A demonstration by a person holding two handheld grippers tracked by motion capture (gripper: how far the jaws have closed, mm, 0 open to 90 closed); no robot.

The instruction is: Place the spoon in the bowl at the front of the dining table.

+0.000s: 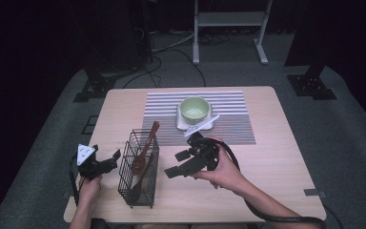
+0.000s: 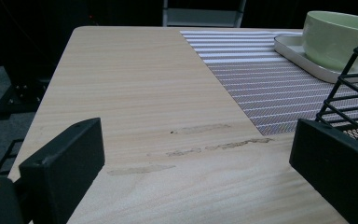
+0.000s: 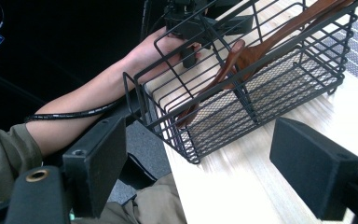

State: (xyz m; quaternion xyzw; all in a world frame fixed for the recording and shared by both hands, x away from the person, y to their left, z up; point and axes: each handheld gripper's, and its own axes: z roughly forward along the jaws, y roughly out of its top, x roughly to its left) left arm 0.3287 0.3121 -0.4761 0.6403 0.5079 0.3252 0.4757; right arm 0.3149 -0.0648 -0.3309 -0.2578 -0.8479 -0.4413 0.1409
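A black wire basket (image 1: 139, 168) stands near the table's front left, holding wooden spoons (image 1: 145, 149). My left gripper (image 1: 106, 160) rests just left of the basket, open and empty; its view has the basket's corner (image 2: 354, 79) at the right. My right gripper (image 1: 177, 163) hovers right of the basket, open and empty, pointing left at the basket (image 3: 247, 79) with the spoons (image 3: 242, 56) inside. A green bowl (image 1: 194, 109) sits on a white tray (image 1: 180, 123) on the striped placemat (image 1: 228, 129), seen again as the bowl (image 2: 338, 37) in the left gripper view.
A white utensil (image 1: 202, 126) leans off the tray's front edge. The placemat (image 2: 261, 79) covers the table's far middle. Bare wood lies at the left (image 2: 135, 93) and right (image 1: 281, 162). A person's left arm (image 3: 98, 93) reaches along the near table edge.
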